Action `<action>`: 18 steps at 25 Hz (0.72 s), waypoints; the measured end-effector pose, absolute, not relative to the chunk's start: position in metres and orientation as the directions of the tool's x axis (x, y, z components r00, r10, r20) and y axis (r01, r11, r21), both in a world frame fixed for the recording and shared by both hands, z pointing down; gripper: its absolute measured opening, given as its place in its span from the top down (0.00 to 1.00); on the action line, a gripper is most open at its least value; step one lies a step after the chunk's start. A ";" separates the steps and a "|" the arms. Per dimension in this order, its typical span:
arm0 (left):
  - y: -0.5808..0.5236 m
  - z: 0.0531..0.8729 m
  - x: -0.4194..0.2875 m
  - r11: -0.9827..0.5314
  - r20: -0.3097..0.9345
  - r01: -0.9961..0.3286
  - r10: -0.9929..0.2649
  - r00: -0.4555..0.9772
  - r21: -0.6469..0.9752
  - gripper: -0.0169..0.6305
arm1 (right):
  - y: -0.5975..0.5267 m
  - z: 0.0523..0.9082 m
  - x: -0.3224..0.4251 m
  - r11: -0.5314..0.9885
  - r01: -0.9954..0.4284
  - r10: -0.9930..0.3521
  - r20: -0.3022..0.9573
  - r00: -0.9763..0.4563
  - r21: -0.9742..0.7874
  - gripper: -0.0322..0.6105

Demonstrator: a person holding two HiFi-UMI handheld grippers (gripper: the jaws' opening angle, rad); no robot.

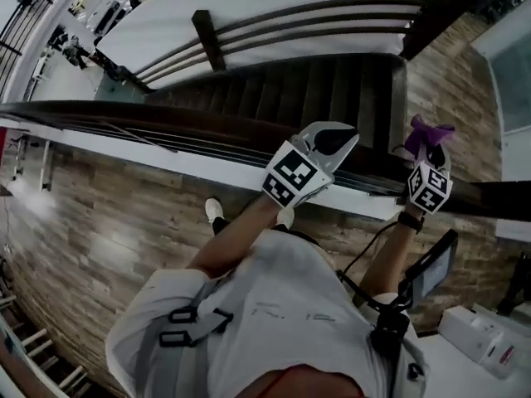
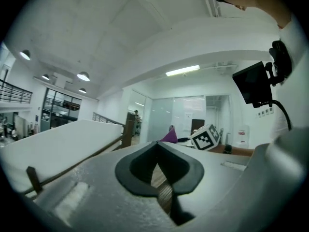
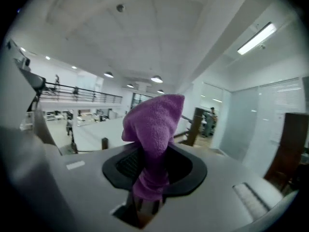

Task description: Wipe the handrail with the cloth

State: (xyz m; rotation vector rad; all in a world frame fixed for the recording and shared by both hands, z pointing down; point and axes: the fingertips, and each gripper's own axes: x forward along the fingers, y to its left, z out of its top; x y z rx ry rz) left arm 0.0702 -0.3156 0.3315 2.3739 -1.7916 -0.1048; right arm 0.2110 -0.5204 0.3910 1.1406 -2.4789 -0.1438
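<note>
In the head view the cloth (image 1: 430,131) covers the right gripper's (image 1: 428,159) jaws.

Both arms are stretched out forward, side by side. Left gripper (image 1: 330,139) has its jaws pinched together, empty; right gripper (image 1: 428,149) is clamped on the purple cloth (image 3: 153,124).

Dark staircase (image 1: 323,89) straight ahead, wood-plank floor (image 1: 108,230) underfoot, a white box (image 1: 485,342) (labelled, print unreadable) at lower right.
</note>
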 end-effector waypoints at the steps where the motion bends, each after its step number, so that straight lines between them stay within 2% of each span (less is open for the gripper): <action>1: -0.299 0.331 0.048 -0.226 0.041 -0.957 -0.971 0.237 0.181 0.97 | -0.492 0.387 0.169 0.722 -0.651 -0.691 0.307 -0.655 0.237 0.77; 5: -0.218 0.325 -0.054 0.003 0.035 -0.985 -0.999 0.003 0.170 0.97 | -0.371 0.377 0.000 0.925 -0.341 -0.375 0.267 -0.888 0.165 0.77; 8: -0.140 0.323 -0.129 0.218 0.038 -0.961 -0.976 -0.215 0.169 0.97 | -0.283 0.377 -0.096 0.982 -0.116 -0.153 0.263 -0.952 0.150 0.77; 12: -0.028 0.328 -0.206 0.457 0.052 -0.873 -0.889 -0.455 0.170 0.97 | -0.166 0.383 -0.181 0.985 0.108 0.071 0.262 -0.962 0.131 0.77; 18: 0.106 0.374 -0.269 0.673 0.124 -0.719 -0.739 -0.662 0.174 0.97 | 0.009 0.417 -0.249 0.881 0.449 0.389 0.313 -0.866 0.148 0.76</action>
